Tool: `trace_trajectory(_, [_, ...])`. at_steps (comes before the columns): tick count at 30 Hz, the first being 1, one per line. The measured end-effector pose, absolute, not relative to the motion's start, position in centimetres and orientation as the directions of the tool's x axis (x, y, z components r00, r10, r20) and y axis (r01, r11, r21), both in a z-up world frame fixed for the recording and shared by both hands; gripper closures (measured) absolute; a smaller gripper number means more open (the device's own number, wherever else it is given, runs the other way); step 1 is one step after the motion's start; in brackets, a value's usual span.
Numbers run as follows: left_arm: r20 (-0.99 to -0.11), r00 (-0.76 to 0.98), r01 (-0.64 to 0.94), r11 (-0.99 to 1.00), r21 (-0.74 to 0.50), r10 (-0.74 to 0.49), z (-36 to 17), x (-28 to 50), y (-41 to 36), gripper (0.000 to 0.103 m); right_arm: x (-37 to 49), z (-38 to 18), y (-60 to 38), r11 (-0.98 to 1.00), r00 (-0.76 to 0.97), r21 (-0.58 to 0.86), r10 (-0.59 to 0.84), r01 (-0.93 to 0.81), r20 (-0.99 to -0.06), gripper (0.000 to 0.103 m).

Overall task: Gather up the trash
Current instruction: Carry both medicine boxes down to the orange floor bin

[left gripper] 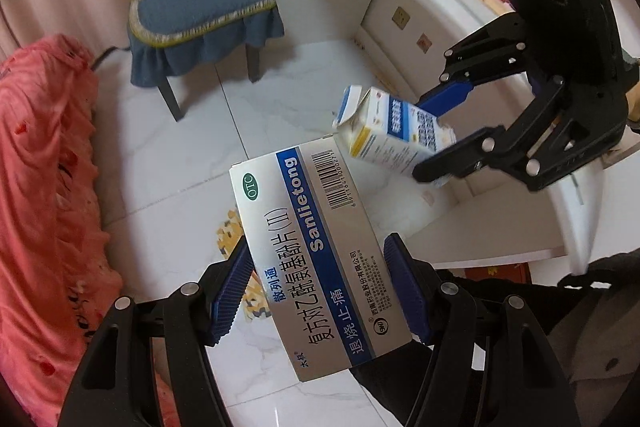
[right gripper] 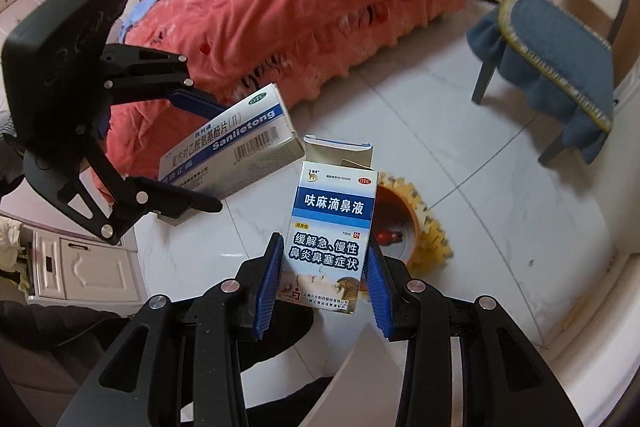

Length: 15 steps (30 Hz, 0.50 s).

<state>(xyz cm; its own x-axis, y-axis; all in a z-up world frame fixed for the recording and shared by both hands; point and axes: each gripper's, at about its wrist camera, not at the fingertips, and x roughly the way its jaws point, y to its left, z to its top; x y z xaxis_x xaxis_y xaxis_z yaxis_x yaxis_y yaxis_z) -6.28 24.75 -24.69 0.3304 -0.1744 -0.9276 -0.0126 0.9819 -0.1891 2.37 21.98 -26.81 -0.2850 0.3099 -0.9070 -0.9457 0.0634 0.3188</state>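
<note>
Both grippers are loaded and held above the floor. The left gripper [left gripper: 318,291] is clamped on the Sanlietong tablet box [left gripper: 316,251], its blue pads [left gripper: 232,291] pressing the box's two long edges near the lower end. The right gripper [right gripper: 324,277] is clamped on the nasal-drop box [right gripper: 330,239], pads on its narrow sides, with the top flap [right gripper: 338,151] standing open.

The bin [right gripper: 404,227] — a round container with a yellow jagged rim — sits on the white tile floor [right gripper: 500,207] directly beyond the nasal-drop box in the right wrist view. In the left wrist view only a sliver of its rim [left gripper: 228,227] shows behind the tablet box.

Risks, as judged from here:
- The two boxes are close; the far corner of the tablet box sits just beside the nasal-drop box [left gripper: 396,131]. A careless move could knock one askew in its grip.
- The tablet box is held near one end, so most of it cantilevers forward. It may pivot or slip if swung.
- A release off-centre could land a box on the rim or on the tile. The left wrist view of the bin is largely blocked.
- The open flap may catch on the rim.

Pose: both grippers tilt downward toward the floor and converge, left from the left side, right from the right. A bed with a pink cover [right gripper: 300,7] lies far left; a blue-cushioned chair [right gripper: 560,67] stands far right.
</note>
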Motion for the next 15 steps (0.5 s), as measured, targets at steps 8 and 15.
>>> trace_trajectory(8, [-0.929,0.288,-0.039,0.967,-0.252,-0.231,-30.8,-6.2,26.8,0.035,3.0,-34.7,25.5,0.136,-0.307,0.337,0.204,-0.932,-0.930,0.063])
trace_trajectory(15, [-0.928,0.262,-0.031,0.959,-0.283,-0.266,-33.2,-6.1,27.1,0.035,2.7,-39.2,27.2,0.163,-0.315,0.333,0.129,-0.929,-0.940,0.060])
